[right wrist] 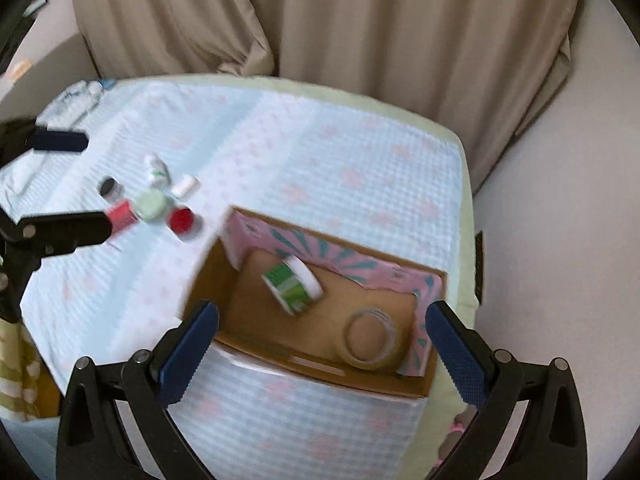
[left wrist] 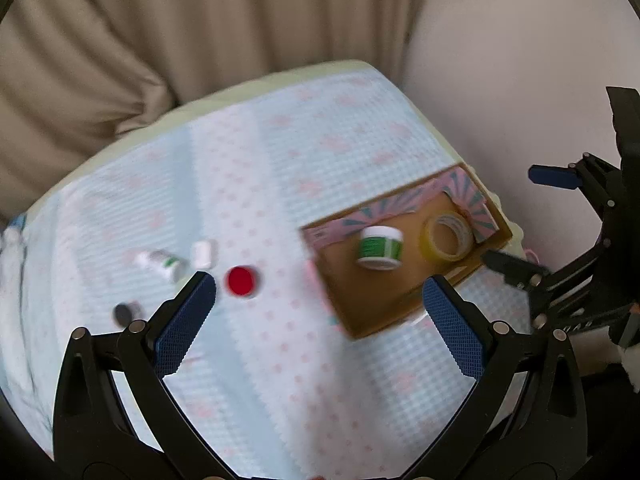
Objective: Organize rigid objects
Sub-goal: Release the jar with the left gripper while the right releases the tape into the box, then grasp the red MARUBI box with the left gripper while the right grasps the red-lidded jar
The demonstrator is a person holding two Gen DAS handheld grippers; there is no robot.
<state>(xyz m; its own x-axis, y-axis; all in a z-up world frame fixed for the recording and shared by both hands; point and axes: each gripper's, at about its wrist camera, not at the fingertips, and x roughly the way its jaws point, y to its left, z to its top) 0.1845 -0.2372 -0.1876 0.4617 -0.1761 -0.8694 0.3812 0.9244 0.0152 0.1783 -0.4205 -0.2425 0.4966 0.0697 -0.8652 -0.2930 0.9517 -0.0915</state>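
Items lying on the pale blue dotted cloth (right wrist: 320, 152), left to right:
- Small black-capped jar (right wrist: 109, 187), lying far left.
- White bottle with green label (right wrist: 157, 171), lying on its side.
- Pale green round lid (right wrist: 151, 205); red-capped jar (right wrist: 182, 220) sitting just beside it.
- Shallow brown cardboard tray with pink patterned wall (right wrist: 332, 368), holding a green-and-white tub (right wrist: 294, 282) tilting on its side and a clear tape roll (right wrist: 370, 338) lying at right.

Left gripper (left wrist: 320, 300) hovering, tongs wide, carrying nothing. Right gripper (right wrist: 322, 330) hovering over the tray, tongs wide, carrying nothing.

Box (right wrist: 256, 344): brown cardboard, matt, printed paper lining; tape roll (right wrist: 370, 338): clear glossy plastic; tablecloth (right wrist: 304, 160): textured waffle-weave cloth; gripper pads (right wrist: 188, 354): blue ribbed rubber; curtain (right wrist: 400, 32): beige cloth
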